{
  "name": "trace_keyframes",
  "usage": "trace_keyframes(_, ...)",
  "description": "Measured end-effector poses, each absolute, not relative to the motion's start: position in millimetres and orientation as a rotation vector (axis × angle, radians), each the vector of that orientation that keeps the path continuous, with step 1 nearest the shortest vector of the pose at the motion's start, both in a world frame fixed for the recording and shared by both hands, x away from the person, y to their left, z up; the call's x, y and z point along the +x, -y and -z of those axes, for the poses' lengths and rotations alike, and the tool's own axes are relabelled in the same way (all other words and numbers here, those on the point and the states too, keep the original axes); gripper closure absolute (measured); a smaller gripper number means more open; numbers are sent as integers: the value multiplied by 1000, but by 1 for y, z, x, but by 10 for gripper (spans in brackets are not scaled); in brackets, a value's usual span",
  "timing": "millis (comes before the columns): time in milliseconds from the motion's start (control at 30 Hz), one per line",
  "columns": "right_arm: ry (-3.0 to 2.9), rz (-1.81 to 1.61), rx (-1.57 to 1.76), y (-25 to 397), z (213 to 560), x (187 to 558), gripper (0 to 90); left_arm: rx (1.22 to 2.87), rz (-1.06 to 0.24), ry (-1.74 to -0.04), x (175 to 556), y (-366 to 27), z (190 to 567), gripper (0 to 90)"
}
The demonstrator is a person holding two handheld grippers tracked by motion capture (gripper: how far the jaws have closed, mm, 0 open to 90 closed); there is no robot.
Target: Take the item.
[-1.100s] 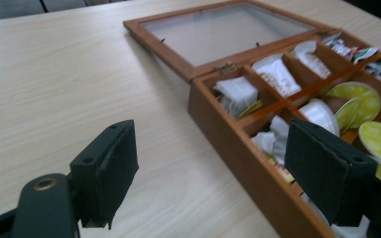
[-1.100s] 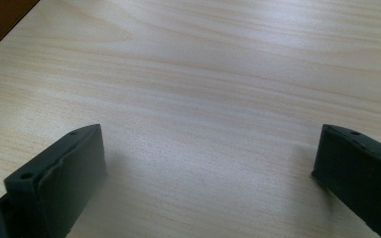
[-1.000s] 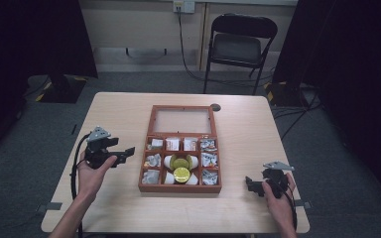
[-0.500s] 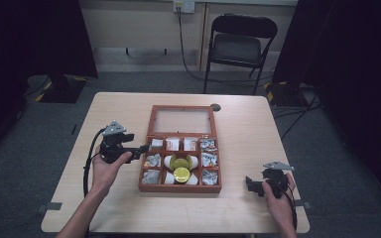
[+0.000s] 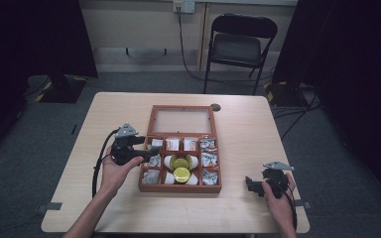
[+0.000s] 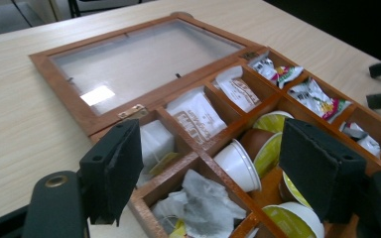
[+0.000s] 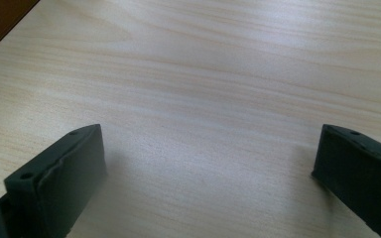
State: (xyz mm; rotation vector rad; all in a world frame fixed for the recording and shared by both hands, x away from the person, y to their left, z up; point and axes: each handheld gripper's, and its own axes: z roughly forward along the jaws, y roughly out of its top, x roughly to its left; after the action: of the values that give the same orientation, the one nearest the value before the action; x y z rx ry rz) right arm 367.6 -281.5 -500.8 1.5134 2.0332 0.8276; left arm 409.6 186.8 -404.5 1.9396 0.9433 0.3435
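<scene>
The left gripper [image 5: 151, 151] is held spread at the wooden box's [image 5: 149, 186] left edge, over tea bags [image 6: 198, 206]. The right gripper [image 5: 251, 184] is held spread above the table's [image 5: 258, 129] front right corner.

Counter [image 5: 238, 213]: pale wood-grain top, standing on grey floor [image 5: 54, 114]. Lying directly on it: one wooden box [image 5: 180, 187], sitting near the middle, its glass-paned lid [image 5: 181, 120] folding flat onto the counter on the far side. A small dark round disc [image 5: 215, 107] is sitting just beyond the lid's far right corner. Bare wood is surrounding the box on every side.
</scene>
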Motion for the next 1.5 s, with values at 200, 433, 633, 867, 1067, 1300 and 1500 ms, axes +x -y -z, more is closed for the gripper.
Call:
trace_keyframes(200,-2034,-828,1514,281,501,368,0,1973,-324,-922,406,-170,412,254)
trace_keyframes(433,-2034,-828,1514,281,501,368,0,2018,-262,-843,403,-151,416,255)
trace_keyframes(633,-2032,-828,1513,281,501,367,0,2051,-237,-813,401,-140,421,256)
trace_keyframes(867,-2032,-828,1514,281,501,367,0,2069,-183,-771,399,-128,426,286)
trace_keyframes(1067,-2031,-828,1515,281,501,367,0,2101,-148,-747,399,-120,431,291)
trace_keyframes(1300,-2030,-827,1515,281,501,367,0,2145,-127,-715,400,-109,438,313)
trace_keyframes(1500,-2030,-827,1515,281,501,367,0,2215,-128,-674,398,-96,446,319)
